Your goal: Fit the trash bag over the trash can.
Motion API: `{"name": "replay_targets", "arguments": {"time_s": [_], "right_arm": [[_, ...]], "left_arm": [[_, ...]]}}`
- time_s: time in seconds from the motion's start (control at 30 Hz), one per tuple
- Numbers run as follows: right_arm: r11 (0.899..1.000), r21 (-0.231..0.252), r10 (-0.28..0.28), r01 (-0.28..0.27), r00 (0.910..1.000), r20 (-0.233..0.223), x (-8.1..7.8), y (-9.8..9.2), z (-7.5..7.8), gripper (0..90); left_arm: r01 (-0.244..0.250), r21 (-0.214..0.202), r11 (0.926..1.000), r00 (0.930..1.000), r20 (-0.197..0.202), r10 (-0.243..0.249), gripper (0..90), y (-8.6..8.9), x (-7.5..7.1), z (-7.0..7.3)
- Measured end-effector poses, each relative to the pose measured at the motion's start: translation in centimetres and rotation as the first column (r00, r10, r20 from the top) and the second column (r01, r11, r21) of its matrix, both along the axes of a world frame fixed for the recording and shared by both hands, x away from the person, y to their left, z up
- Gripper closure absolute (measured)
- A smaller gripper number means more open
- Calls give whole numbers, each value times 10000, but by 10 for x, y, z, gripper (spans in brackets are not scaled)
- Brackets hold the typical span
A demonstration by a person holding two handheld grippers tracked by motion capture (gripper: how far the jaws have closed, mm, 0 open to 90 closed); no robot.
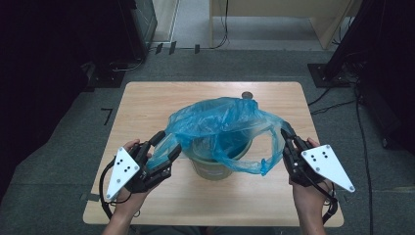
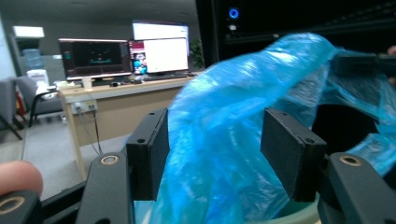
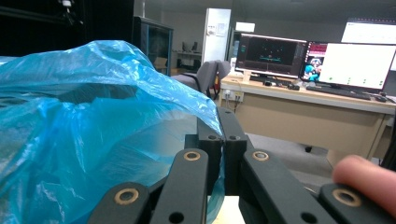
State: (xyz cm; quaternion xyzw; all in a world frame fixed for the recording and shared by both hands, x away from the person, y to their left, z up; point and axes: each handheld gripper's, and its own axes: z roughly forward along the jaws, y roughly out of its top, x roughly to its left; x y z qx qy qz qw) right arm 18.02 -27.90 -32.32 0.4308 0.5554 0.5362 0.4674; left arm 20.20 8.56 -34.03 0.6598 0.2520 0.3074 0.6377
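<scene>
Bag work first: the blue plastic bag (image 1: 220,125) sits draped over and into the small bin (image 1: 214,168) in the middle of the wooden table (image 1: 147,103), puffed up above the rim rather than seated on it. My right gripper (image 1: 285,133) is clamped on the bag's right edge; in the right gripper view the two pads meet with a fold of film (image 3: 93,140) pinched between them. My left gripper (image 1: 169,142) is different: its jaws stand apart with the film (image 2: 219,154) running up between the pads, and I cannot see either pad pressing on it, so I count that side as loose.

To do this step well, I judge that I should close the left jaws on a doubled fold of the edge, not a single thin layer, which would likely slip or tear. Then I draw both sides outward and down evenly, so the mouth stretches over the rim instead of dragging the light bin sideways. I keep the pull low and gentle; the bin looks easy to tip. A small round object (image 1: 247,95) lies near the far edge, well apart from the work.
</scene>
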Motion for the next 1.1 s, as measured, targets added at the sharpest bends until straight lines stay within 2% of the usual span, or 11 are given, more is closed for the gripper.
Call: {"name": "replay_targets", "arguments": {"time_s": [0.1,0.17,0.27,0.37,0.47,0.53,0.67,0.83,0.93,1.0,1.1], "right_arm": [[9998,106,153,-155,9997,175,-3,1,3,900],[9996,74,270,-272,9993,264,-5,3,4,900],[9992,-31,405,-404,9987,319,-7,5,4,900],[9983,-199,552,-545,9977,395,-7,6,4,900],[9977,-315,618,-605,9972,420,-7,5,5,900],[9977,-359,591,-576,9974,417,-7,4,5,900],[9979,-488,437,-422,9986,295,-2,1,8,900],[9936,-1038,397,-454,9976,-563,19,3,8,900],[9919,-1202,298,-407,9954,-913,33,5,4,900],[9924,-1170,231,-371,9927,-1188,44,5,-1,900],[9923,-1210,36,-263,9830,-1836,68,8,-14,900]], "left_arm": [[-383,944,9948,9985,-349,418,398,-12,5,-4],[-648,954,9933,9944,-774,723,397,-16,11,-5],[-842,563,9949,9877,-1275,908,449,-17,19,-1],[-1170,1024,9878,9813,-1414,1308,650,-19,23,5],[-1185,1460,9822,9836,-1181,1363,834,-20,23,12],[-1087,1466,9832,9851,-1169,1263,900,-18,25,16],[-1023,1172,9878,9855,-1230,1166,900,-11,34,21],[-1064,724,9917,9807,-1570,1167,900,-6,53,23],[-943,235,9953,9729,-2100,972,900,-3,72,20],[-927,-32,9957,9627,-2555,888,900,-3,88,17],[-789,-384,9961,9318,-3580,600,900,-4,114,8]]}}
